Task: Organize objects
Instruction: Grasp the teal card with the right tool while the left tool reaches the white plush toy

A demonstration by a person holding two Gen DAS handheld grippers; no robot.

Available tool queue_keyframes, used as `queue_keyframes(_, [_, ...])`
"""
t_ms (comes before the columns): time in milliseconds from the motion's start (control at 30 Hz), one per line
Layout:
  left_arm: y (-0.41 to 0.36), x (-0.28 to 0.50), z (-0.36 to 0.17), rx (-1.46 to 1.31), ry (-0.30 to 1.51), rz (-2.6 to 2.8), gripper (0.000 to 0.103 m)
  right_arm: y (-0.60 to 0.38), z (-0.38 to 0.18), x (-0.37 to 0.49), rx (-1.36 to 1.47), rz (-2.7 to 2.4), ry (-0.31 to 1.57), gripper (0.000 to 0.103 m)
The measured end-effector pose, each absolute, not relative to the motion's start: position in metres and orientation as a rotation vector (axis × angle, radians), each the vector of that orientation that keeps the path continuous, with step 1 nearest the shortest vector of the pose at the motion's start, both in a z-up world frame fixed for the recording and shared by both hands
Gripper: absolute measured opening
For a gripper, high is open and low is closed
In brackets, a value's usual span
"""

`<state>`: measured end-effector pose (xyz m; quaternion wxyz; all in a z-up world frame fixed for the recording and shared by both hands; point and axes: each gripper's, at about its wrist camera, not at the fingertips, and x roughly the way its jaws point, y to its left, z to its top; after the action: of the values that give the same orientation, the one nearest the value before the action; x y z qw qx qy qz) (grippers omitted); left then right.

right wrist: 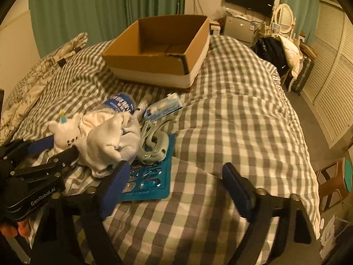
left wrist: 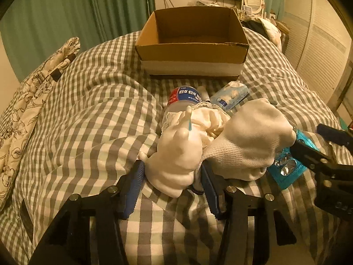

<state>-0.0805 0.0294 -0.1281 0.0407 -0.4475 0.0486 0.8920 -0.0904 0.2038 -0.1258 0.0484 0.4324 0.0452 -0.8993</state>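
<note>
Currently straddling the white plush bear (left wrist: 176, 161) with the left gripper (left wrist: 174, 176): blue ribbed pads close at each flank, whether truly pressing cannot be told. Lies at the near edge of a small pile on the checked bedspread (left wrist: 88, 101), just in front of the open cardboard box (left wrist: 192, 50). Best squeezed low across the body, since the stuffing gives and a shallow pinch would likely slip off; worth keeping clear of the white knit glove (left wrist: 249, 139) draped against its side. Soft, rounded, smooth-surfaced, with a thin blue-tipped spike on top. Beside it, ribbed woven glove fabric, a bit of lace trim, a clear plastic bottle (left wrist: 185, 98) with a red and blue label, a pale blue tissue packet (left wrist: 229, 95). Further right, a flat teal blister card (right wrist: 150, 183) with shiny bubbles, grey curved clips on it. Right gripper (right wrist: 176, 190) spread wide over card edge and bedspread, clamped on nothing.
</note>
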Motion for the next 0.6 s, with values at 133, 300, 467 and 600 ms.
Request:
queue_keyframes(133, [0.025,-0.077,-0.124,-1.355,0.117,2.721,0.052,0.199,-0.136,-0.096,1.373,-2.693,0.155,0.065])
queue_keyframes(300, [0.023,-0.068,-0.115,-1.316,0.1,2.715,0.052,0.196,-0.133,-0.091,1.356,-2.706,0.172,0.038])
queue_keyframes(467, [0.016,-0.057,-0.106,-1.282,0.079,2.722,0.052,0.194,-0.116,-0.079,1.276,-2.694,0.12,0.012])
queue_keyframes(600, [0.009,-0.046,-0.102,-1.269,0.063,2.726,0.052,0.184,-0.101,-0.066,1.197,-2.703,0.136,0.007])
